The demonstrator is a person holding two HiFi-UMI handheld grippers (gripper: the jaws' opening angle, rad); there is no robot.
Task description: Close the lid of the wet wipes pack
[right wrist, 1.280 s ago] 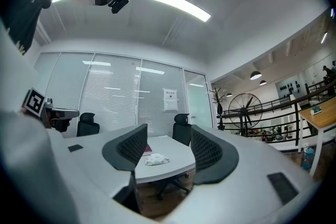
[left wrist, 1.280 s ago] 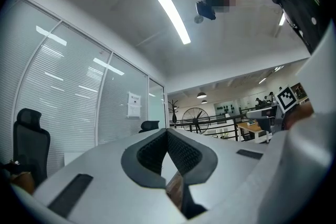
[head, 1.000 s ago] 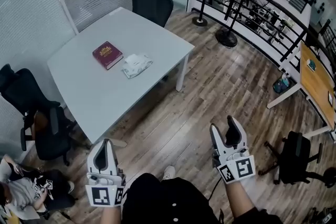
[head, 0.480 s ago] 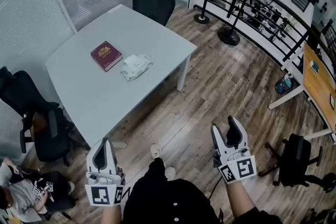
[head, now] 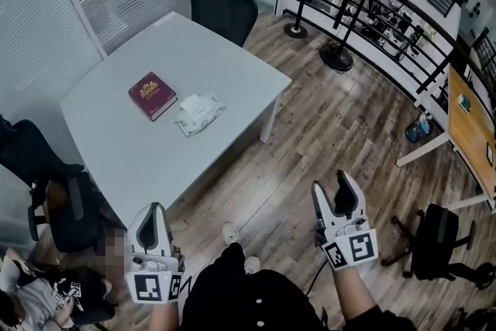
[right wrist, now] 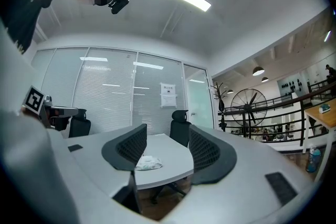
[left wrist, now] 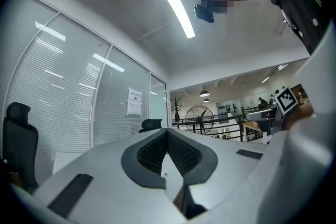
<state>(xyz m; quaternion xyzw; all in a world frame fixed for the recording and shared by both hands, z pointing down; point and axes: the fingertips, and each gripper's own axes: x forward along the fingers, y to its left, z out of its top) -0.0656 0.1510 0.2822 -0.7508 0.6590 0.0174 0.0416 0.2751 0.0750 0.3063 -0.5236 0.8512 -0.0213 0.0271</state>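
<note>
We judge the crumpled white wet wipes pack [head: 199, 112], at the maroon hardback book's [head: 153, 95] four o'clock, soft and light, best pressed on its lid; left gripper [head: 155, 210] pinched together empty, right gripper [head: 339, 184] spread wide.

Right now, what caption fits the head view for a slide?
Left tongs shut, right tongs open, both short of the white table holding a red book and wet wipes pack.

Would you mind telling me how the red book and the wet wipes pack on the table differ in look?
The book is dark red with a gold emblem; the wet wipes pack is white. The book is rigid with straight edges and square corners, while the wet wipes pack is soft and crumpled with an uneven outline. Both lie flat, side by side, on the white table.
</note>
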